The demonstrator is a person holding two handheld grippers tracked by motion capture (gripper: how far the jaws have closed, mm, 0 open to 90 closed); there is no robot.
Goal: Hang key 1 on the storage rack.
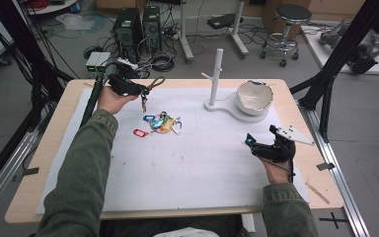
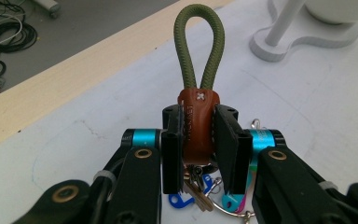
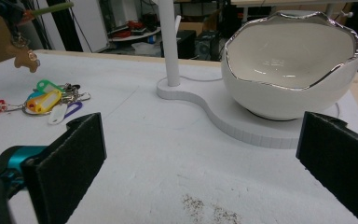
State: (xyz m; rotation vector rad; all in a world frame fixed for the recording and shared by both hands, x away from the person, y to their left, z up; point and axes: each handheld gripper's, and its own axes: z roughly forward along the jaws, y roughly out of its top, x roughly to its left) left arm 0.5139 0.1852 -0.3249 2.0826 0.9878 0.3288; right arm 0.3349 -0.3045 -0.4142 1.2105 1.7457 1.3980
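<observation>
The left gripper (image 1: pixel 139 90), upper left, pinches the brown leather key fob with a green rope loop (image 2: pixel 198 116) — lifted, not yet hung on the white peg stand (image 1: pixel 217 74). The right gripper (image 1: pixel 256 145) waits wide open, empty.

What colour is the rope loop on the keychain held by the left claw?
Olive green rope loop, above a brown leather collar; clearest in the left gripper view.

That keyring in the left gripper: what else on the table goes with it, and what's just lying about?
In the job:
- keyring, brown tab with green cord loop, clamped in the left gripper
- likely the white peg stand and bowl

Lying about:
- bunch of coloured key tags and a red tag
- right gripper, open, holding nothing
</observation>
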